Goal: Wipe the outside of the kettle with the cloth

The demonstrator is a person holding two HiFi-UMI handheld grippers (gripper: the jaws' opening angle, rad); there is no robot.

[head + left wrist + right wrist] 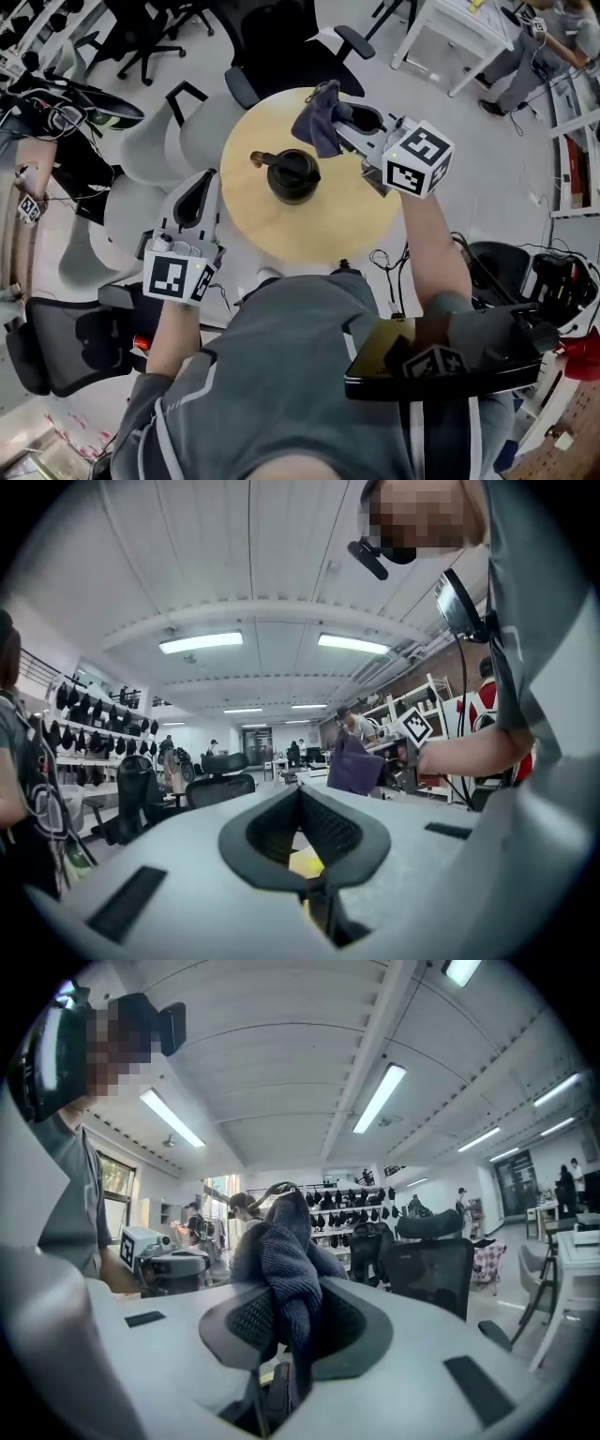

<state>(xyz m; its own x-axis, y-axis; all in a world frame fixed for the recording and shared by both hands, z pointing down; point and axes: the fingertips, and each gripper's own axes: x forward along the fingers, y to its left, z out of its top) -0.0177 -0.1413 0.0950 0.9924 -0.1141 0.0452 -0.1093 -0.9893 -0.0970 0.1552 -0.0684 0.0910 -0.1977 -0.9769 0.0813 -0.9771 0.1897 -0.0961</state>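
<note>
Kettle (292,175), black and squat, stands upright near the middle of the round bench (309,234). It sits between the two pairs of tongs, below and to the left of the right tongs (345,120) and beyond and to the right of the left tongs (194,202), touching neither. The right tongs are clamped on the dark blue cloth (317,127), which bunches out past their tips and hangs clear of the kettle, likely held high so it can be brought down onto the kettle's side. The left tongs are closed with nothing between them, at the bench's edge, probably kept back to steady the kettle when needed. Wiping has not begun.
</note>
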